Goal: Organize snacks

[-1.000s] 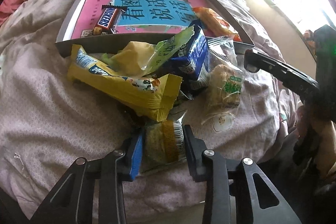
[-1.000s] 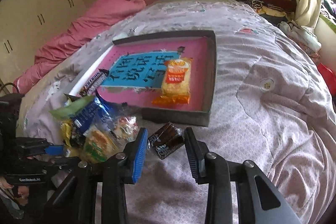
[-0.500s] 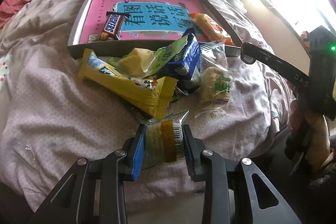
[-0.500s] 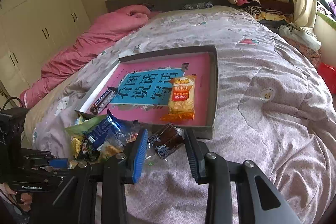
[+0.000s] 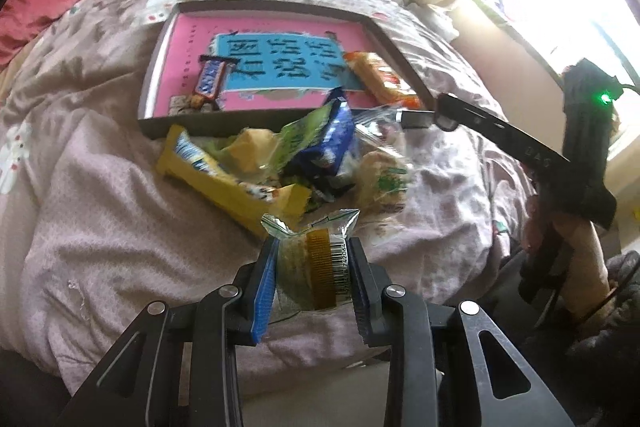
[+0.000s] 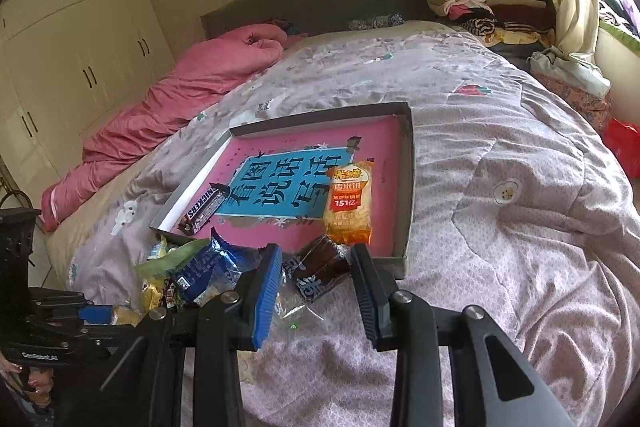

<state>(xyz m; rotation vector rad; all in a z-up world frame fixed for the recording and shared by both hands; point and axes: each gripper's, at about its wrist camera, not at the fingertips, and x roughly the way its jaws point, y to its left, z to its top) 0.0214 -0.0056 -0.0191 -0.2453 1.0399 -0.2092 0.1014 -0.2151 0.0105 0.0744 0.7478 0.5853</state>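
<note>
My left gripper (image 5: 312, 247) is shut on a clear-wrapped yellow cake (image 5: 316, 267) with a barcode, held just above the quilt in front of the snack pile. In the pile lie a long yellow bar (image 5: 224, 187), a blue packet (image 5: 328, 143) and a clear rice-cake packet (image 5: 384, 179). My right gripper (image 6: 316, 255) is shut on a brown snack packet (image 6: 320, 267) at the near wall of the grey tray (image 6: 410, 187). Inside the pink-lined tray lie a Snickers bar (image 6: 204, 207) and an orange cracker packet (image 6: 348, 203).
All of this rests on a soft lilac quilt (image 6: 500, 247) on a bed. A pink duvet (image 6: 180, 99) lies at the far left and folded clothes (image 6: 480, 7) are stacked by the headboard. The bed's near edge (image 5: 320, 383) is just below my left gripper. A hand (image 5: 580, 239) holds the right gripper.
My left gripper has lifted the wrapped cake off the quilt and drawn it back from the pile. My right gripper has tipped upward with the brown packet, which now sits against the tray's near wall.
</note>
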